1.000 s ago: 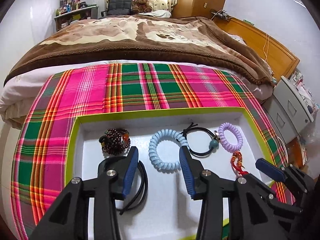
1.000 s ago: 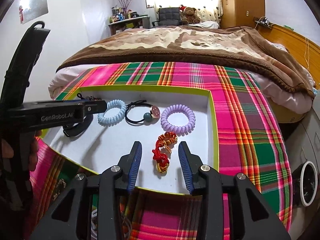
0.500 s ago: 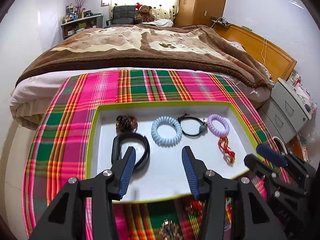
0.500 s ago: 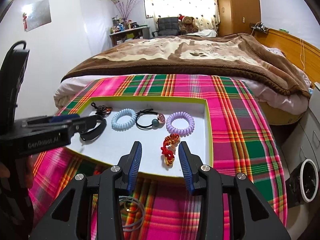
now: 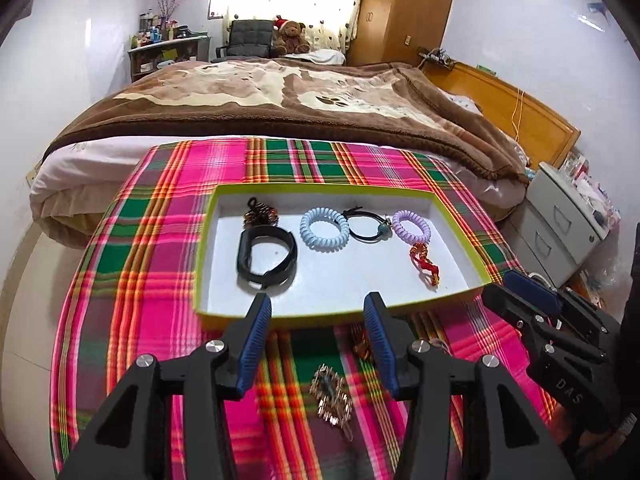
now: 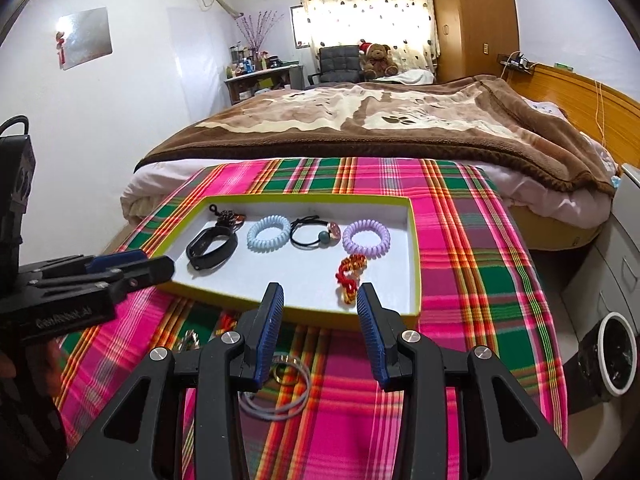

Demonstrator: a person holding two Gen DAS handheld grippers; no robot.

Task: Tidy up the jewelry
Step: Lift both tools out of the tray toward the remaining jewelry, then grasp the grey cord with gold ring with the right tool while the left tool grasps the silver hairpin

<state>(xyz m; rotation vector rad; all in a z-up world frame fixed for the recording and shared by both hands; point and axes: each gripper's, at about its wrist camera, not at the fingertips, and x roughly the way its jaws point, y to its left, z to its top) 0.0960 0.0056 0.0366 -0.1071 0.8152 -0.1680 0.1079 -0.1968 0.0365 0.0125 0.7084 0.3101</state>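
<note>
A white tray with a lime rim (image 5: 340, 314) (image 6: 416, 256) lies on the plaid cloth. In it are a dark bead bracelet (image 5: 260, 214), a black band (image 5: 266, 258) (image 6: 210, 248), a blue coil tie (image 5: 324, 230) (image 6: 268, 234), a black elastic with a bead (image 5: 368, 230), a lilac coil tie (image 5: 412, 228) (image 6: 366, 238) and a red-gold bracelet (image 5: 426, 264) (image 6: 350, 276). My left gripper (image 5: 318, 306) is open and empty, in front of the tray. My right gripper (image 6: 320, 294) is open and empty over the tray's near rim. On the cloth lie a gold brooch (image 5: 332, 398) and thin rings (image 6: 280, 388).
The plaid cloth (image 5: 132, 280) covers a small table at the foot of a bed with a brown blanket (image 5: 280, 96). Grey drawers (image 5: 560, 224) stand to the right. A small orange piece (image 5: 360, 342) lies on the cloth near the tray.
Both grippers have pulled back and up from the tray. The black band now lies free in the tray. Loose pieces on the cloth in front have come into view.
</note>
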